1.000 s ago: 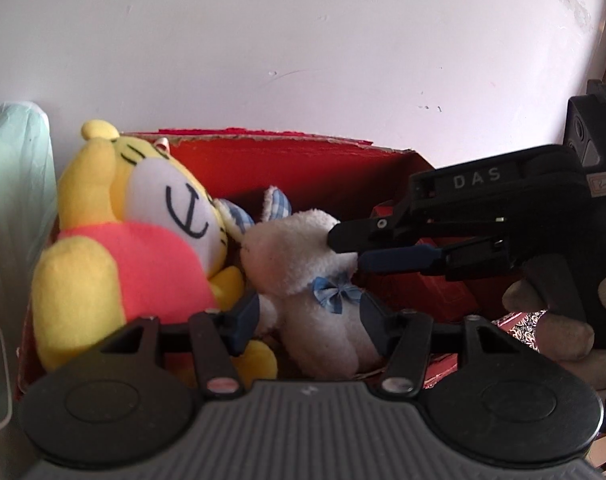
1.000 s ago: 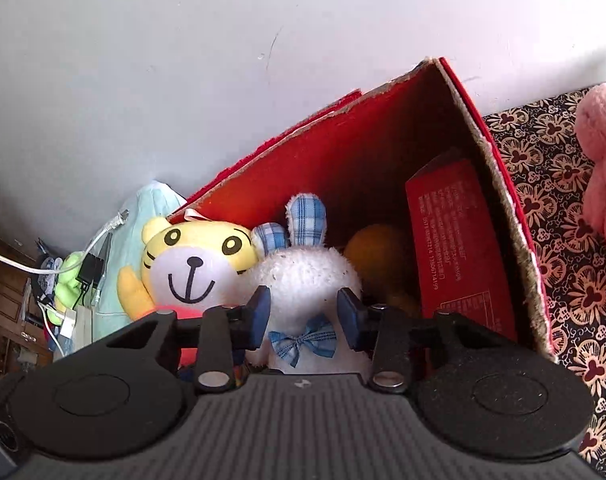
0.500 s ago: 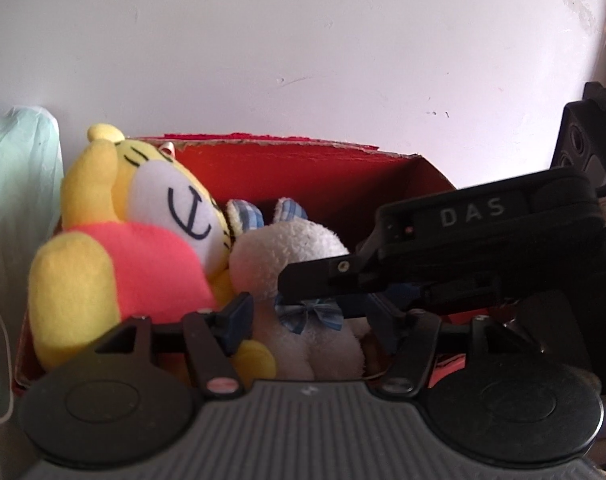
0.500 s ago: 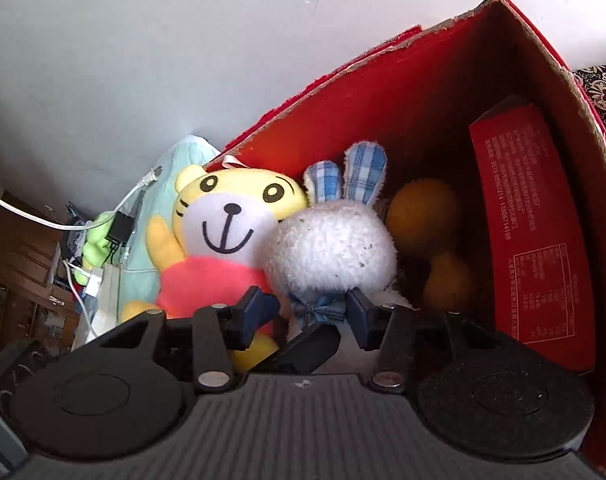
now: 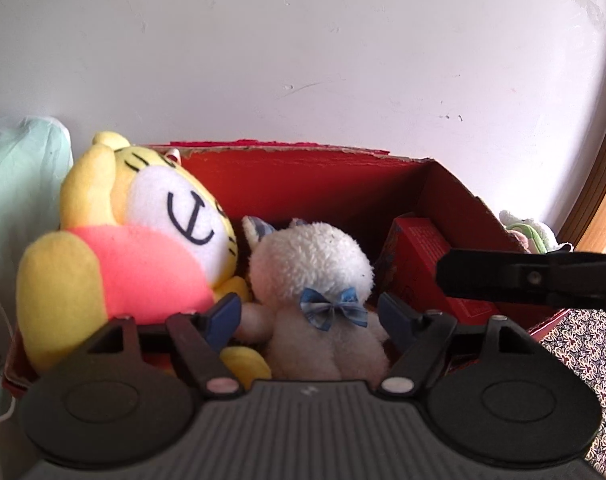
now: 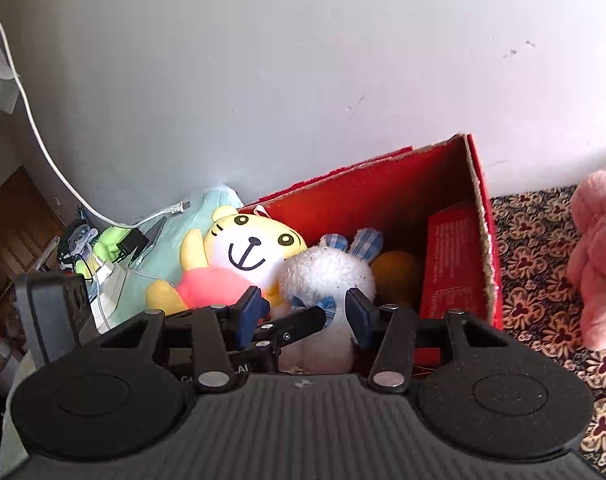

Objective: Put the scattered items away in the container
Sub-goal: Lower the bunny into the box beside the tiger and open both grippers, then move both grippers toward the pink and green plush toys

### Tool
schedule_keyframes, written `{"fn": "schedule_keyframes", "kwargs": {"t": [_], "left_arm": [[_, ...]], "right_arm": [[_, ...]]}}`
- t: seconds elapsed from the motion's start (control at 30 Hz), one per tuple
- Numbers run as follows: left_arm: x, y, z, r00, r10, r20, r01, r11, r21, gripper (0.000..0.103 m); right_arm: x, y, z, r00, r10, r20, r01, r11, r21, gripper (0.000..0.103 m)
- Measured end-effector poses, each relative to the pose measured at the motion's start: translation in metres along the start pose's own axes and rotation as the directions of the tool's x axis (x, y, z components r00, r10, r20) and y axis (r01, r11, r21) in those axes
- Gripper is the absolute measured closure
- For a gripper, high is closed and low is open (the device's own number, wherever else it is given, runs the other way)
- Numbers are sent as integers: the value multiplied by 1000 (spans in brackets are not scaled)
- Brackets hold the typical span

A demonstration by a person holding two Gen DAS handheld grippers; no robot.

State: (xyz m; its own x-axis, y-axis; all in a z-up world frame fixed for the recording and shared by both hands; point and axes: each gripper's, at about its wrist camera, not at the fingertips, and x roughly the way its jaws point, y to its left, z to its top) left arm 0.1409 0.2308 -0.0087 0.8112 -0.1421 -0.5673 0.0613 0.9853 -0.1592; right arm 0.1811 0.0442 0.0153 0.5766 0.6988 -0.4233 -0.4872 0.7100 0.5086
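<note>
The white rabbit plush [image 5: 311, 280] sits in the red box [image 5: 303, 176] beside the yellow tiger plush [image 5: 135, 248]. The left gripper's [image 5: 309, 316] jaws are opening around it, not pressing; the right gripper's [image 6: 303, 312] jaws stand apart, empty.

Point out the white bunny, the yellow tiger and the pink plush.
white bunny [image 5: 311, 256], left wrist view, on its head.
yellow tiger [image 6: 247, 250], right wrist view, on its white muzzle.
pink plush [image 6: 597, 248], right wrist view, on its body.

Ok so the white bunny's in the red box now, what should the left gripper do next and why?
Probably back the left gripper straight out. Its jaws are opening, and its fingers flank the bunny without pressing it; the bunny sits in the box beside the tiger. A pink plush lies outside on the cloth, likely next.
</note>
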Motion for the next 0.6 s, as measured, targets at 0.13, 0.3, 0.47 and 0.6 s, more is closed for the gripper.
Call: {"fn": "schedule_keyframes", "kwargs": {"t": [0.13,0.3,0.47,0.6], "left_arm": [[3,-1,1,1000,9,-6,-9,1000,-7,20],[2,-11,4,998,62,-17,-62,998,-8,27],[-13,-27,6,991,133,-15,-133,991,-22,20],[-22,-41,7,982,189,6,-189,981,-34,5]], "right_arm": [[-15,-7,-4,999,23,34,-23,1000,-2,56],[-35,-18,-13,996,19,87,-22,999,31,55],[-51,-27,-23,993,10,122,-17,998,56,59],[-61,-29,-28,989,22,147,-31,998,58,60]]}}
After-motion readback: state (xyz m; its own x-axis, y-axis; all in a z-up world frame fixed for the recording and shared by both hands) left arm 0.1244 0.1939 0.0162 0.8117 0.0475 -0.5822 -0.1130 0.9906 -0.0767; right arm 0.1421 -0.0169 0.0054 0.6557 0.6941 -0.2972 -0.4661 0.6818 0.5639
